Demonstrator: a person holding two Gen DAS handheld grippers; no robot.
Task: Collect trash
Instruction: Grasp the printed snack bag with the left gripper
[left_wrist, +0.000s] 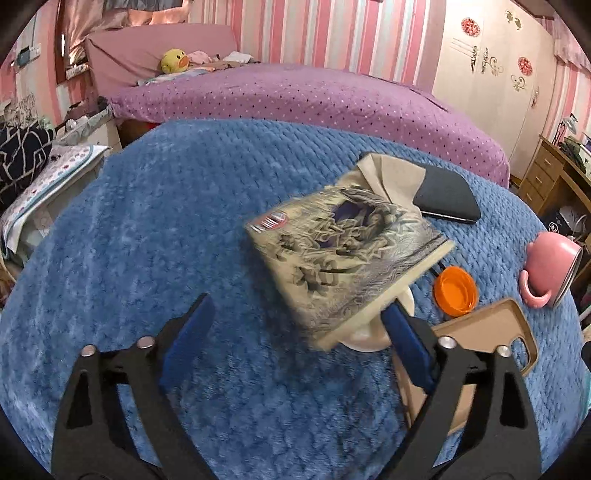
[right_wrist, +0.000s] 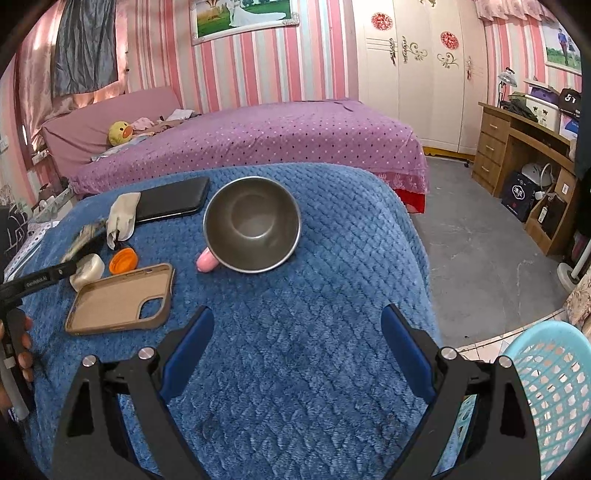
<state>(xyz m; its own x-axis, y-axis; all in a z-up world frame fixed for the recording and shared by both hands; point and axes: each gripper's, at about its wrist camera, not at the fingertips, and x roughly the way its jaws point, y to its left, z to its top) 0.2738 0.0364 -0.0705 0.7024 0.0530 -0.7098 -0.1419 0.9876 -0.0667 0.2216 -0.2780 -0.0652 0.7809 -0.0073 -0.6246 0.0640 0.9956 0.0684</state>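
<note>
- Trash candidates sit on the blue blanket, clustered at its left in the right wrist view: printed packet, orange cap, small white container, crumpled beige cloth.
- Printed packet lies just ahead of the left gripper, blurred; its near edge is by the right finger, over the white container. Touching or not: cannot tell.
- Left gripper: jaws spread wide, nothing clamped.
- Right gripper: also wide, empty, hovering over bare blanket near the front edge.
- Non-trash nearby: tan phone case near the cap, black phone at the far side by the cloth, pink mug on its side with the steel interior facing the camera.
- Light blue basket on the floor at near right, just beside the right gripper; likely the bin.
- Step, my read: first pick, left gripper lining up on the packet; nothing visibly in the basket from here.
- Next move needs: centre the packet edge between the fingers, close on it, then carry right to the basket. Risk: snagging the white container or the blanket pile.
</note>
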